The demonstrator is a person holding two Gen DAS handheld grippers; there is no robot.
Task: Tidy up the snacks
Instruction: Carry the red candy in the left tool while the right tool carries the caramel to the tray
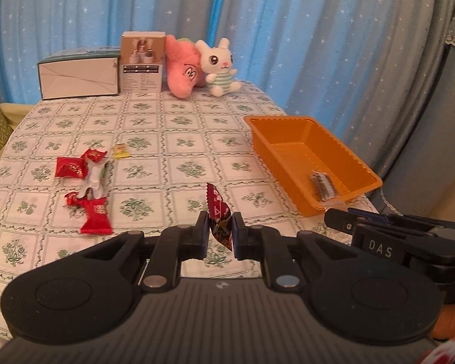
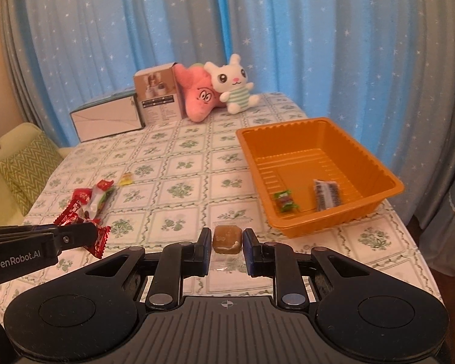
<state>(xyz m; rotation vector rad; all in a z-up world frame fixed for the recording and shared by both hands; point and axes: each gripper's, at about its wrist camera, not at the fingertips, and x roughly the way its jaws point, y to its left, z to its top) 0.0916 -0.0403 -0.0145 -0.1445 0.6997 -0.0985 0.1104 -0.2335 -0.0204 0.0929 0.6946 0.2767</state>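
Note:
My left gripper (image 1: pixel 220 227) is shut on a dark red wrapped candy (image 1: pixel 218 212), held above the table. My right gripper (image 2: pixel 227 239) is shut on a brown candy in clear wrap (image 2: pixel 227 239). The orange tray (image 1: pixel 288 121) stands at the right; in the right wrist view the tray (image 2: pixel 288 130) holds a green-red candy (image 2: pixel 284 200) and a dark wrapped snack (image 2: pixel 327 194). A pile of red and white snacks (image 1: pixel 86 179) and a small yellow candy (image 1: pixel 121 150) lie at the left. The left gripper (image 2: pixel 85 238) shows in the right wrist view.
A white box (image 1: pixel 79 75), a brown carton (image 1: pixel 142 60), a pink plush (image 1: pixel 183 69) and a white bunny plush (image 1: pixel 220 66) stand at the table's far edge. Blue starred curtains hang behind. A green cushion (image 2: pixel 27 166) lies left of the table.

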